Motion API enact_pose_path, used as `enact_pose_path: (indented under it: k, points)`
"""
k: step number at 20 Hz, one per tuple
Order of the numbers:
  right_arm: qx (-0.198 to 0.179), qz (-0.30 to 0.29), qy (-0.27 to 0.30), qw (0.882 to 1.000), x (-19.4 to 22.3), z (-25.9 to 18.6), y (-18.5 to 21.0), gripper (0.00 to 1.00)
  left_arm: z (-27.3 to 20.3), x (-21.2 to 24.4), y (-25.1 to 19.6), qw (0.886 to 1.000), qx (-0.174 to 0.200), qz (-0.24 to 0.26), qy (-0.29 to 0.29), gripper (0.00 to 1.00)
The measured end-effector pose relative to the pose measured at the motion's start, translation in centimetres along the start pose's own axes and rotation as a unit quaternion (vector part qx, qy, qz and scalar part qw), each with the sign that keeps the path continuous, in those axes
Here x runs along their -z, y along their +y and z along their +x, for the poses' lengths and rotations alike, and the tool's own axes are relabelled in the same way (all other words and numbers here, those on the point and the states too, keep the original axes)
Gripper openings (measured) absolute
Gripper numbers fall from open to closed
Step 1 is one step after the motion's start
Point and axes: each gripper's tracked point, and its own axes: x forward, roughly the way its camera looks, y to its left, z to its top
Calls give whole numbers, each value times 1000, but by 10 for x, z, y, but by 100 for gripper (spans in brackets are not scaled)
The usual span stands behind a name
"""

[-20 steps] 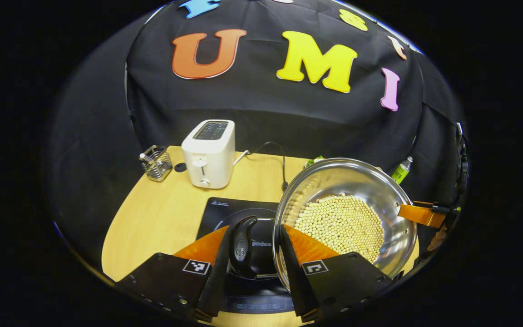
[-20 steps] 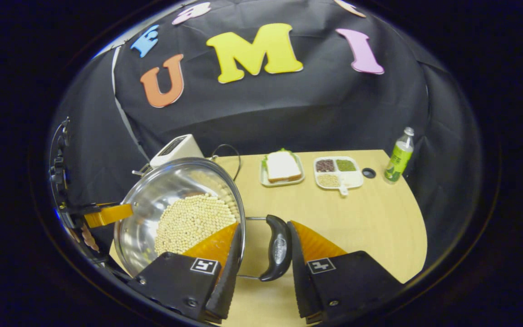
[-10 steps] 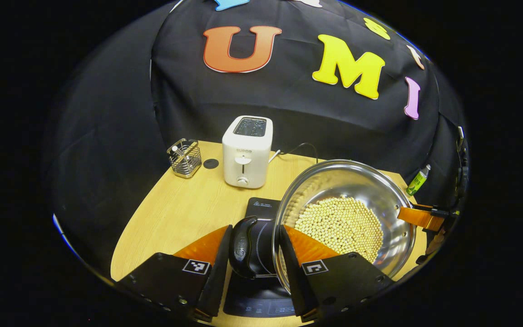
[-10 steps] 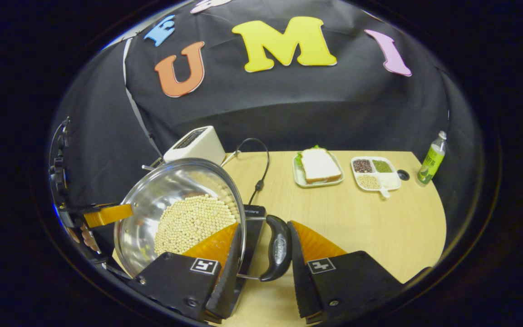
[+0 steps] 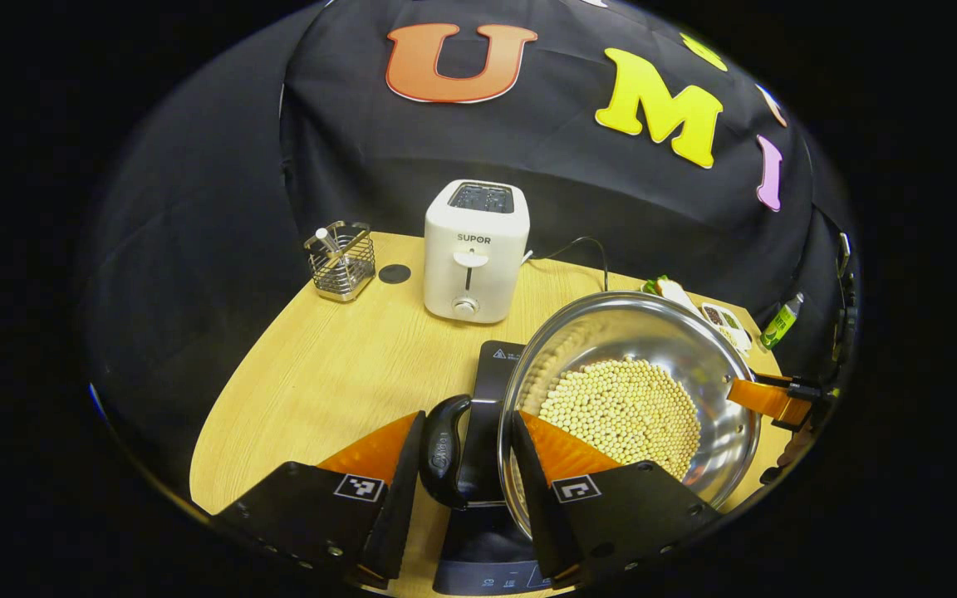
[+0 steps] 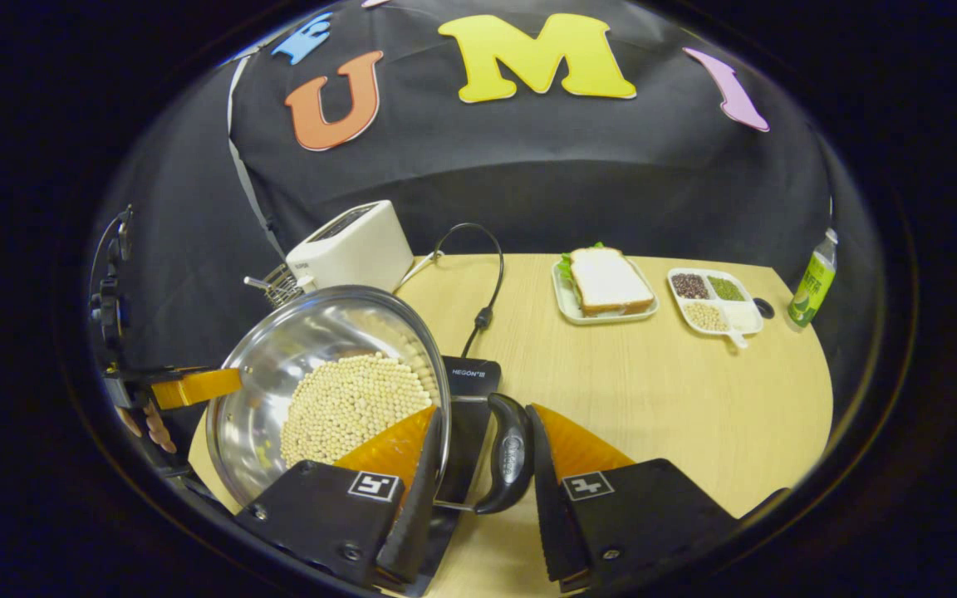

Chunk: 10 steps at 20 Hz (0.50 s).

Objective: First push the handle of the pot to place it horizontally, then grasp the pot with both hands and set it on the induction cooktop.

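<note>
Gripping the pot (image 5: pixel 636 399) from both sides: left gripper (image 5: pixel 463 465) has its fingers (image 5: pixel 395 465) clenched around the black side handle (image 5: pixel 443 448), one finger outside it, the other against the pot wall. Right gripper (image 6: pixel 478 473) does the same on the opposite handle (image 6: pixel 509 455), fingers (image 6: pixel 557 465) narrowly spread with the handle pinched between them. Pot is steel, holding pale round beans (image 6: pixel 350 404), rim level, sitting over the black induction cooktop (image 5: pixel 487 390) near the worktop's (image 5: pixel 321 382) front edge; whether it touches the cooktop cannot be told. White toaster (image 5: pixel 476 249) and wire basket (image 5: pixel 341 262) stand at the far left edge; sandwich plate (image 6: pixel 607 286), divided tray (image 6: pixel 715 301) and green bottle (image 6: pixel 811 278) at the far right.
</note>
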Motion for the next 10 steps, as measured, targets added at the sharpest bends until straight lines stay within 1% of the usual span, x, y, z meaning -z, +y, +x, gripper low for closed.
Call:
enact_pose_path:
  k: [5,8,9,10]
  points:
    - [-7,10,-5,1000,1,5,0,57,1,0,3,1000,0,0,-10,58]
    - [-13,11,-13,1000,2,9,1,58,5,4,5,1000,-3,5,-5,59]
    - [-15,14,-13,1000,4,11,1,61,5,8,4,1000,-5,4,2,59]
    - [-20,20,-21,999,2,14,1,61,3,3,4,1000,-5,5,-11,59]
